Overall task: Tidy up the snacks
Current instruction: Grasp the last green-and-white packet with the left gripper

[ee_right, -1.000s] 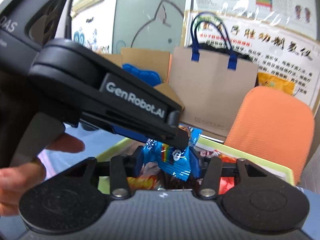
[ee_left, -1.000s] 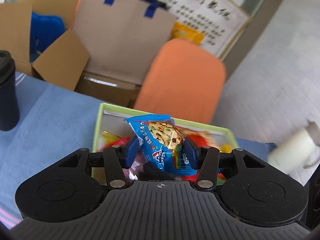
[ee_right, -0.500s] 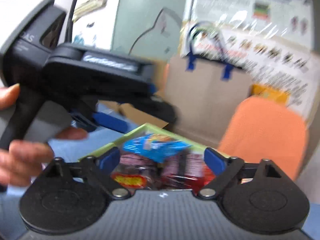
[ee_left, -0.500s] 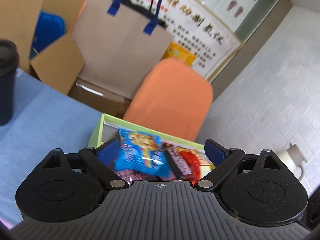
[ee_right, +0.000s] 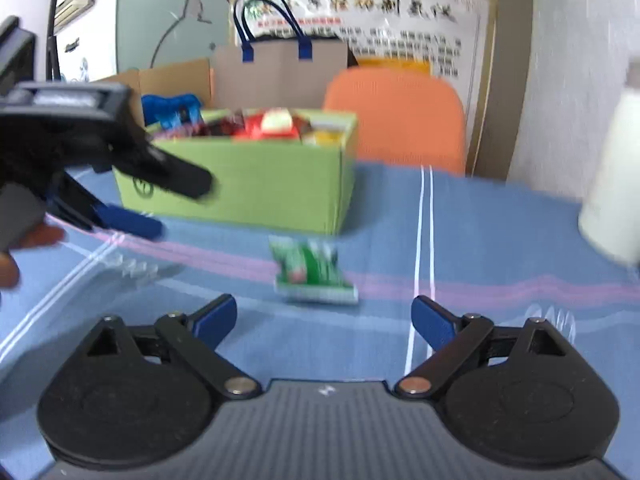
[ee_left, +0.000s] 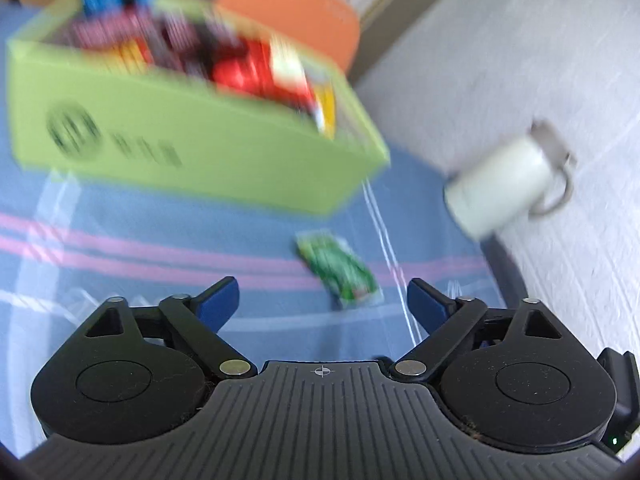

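In the left wrist view the left gripper (ee_left: 323,304) sits nearest, its 2 blue fingers (ee_left: 219,297) spread wide with only cloth between them, though the jaws are closing a little. Just past them, toward 1 o'clock, lies the green snack packet (ee_left: 338,266) on the blue tablecloth (ee_left: 120,272), apart from both pads. The right gripper (ee_right: 323,316) has its fingers well apart and empty too, with the same packet dead ahead at 12 o'clock in its own view. Beyond the packet stands the green box (ee_left: 192,136), heaped with wrapped snacks, its near wall close to the packet. A white mug (ee_left: 505,189) sits at 2 o'clock from the left gripper; an orange chair (ee_right: 394,114) stands behind the table.

Risks, as I judge them: both grippers face 1 packet, so they could knock together over it. The flat, slick wrapper may skid along the cloth under a shallow pinch. The views are blurred, which suggests fast motion, so an overshoot could nudge the box or the mug. The box looks full enough that another packet might slide off the heap
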